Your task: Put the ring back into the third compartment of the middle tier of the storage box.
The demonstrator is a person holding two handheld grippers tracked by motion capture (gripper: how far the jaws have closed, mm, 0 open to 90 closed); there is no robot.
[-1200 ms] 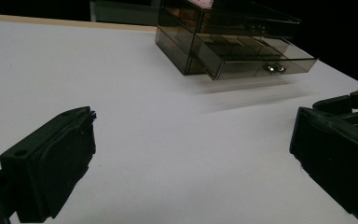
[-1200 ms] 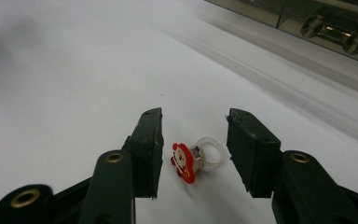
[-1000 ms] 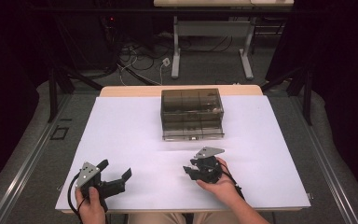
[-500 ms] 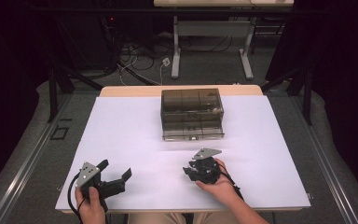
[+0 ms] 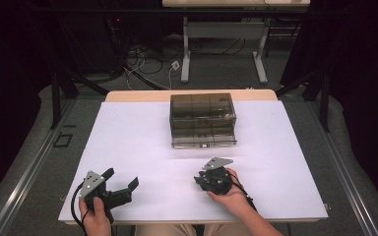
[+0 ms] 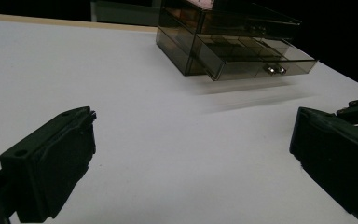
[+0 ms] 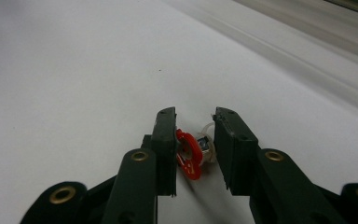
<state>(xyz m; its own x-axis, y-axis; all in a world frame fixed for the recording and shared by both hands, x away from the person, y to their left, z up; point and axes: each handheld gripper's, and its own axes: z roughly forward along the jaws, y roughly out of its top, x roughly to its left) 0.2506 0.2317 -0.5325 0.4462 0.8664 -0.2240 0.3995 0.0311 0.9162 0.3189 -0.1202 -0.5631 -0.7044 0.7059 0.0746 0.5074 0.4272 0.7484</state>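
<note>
Fingers [image 7: 235, 140], my right gripper [image 7: 195, 133]: clamped on a small red-and-clear part [image 7: 193, 154], near centre of desk [image 5: 138, 142]. Left gripper [image 6: 191, 154]: fingers wide apart, idle. Drawer box [image 5: 203, 119] far, lower drawer open, likely awaiting the part.

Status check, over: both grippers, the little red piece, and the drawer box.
Left gripper open, idle near table edge. Right gripper shut on small red and clear piece, low over white table. Drawer box ahead, lower drawer pulled out. Path clear.
</note>
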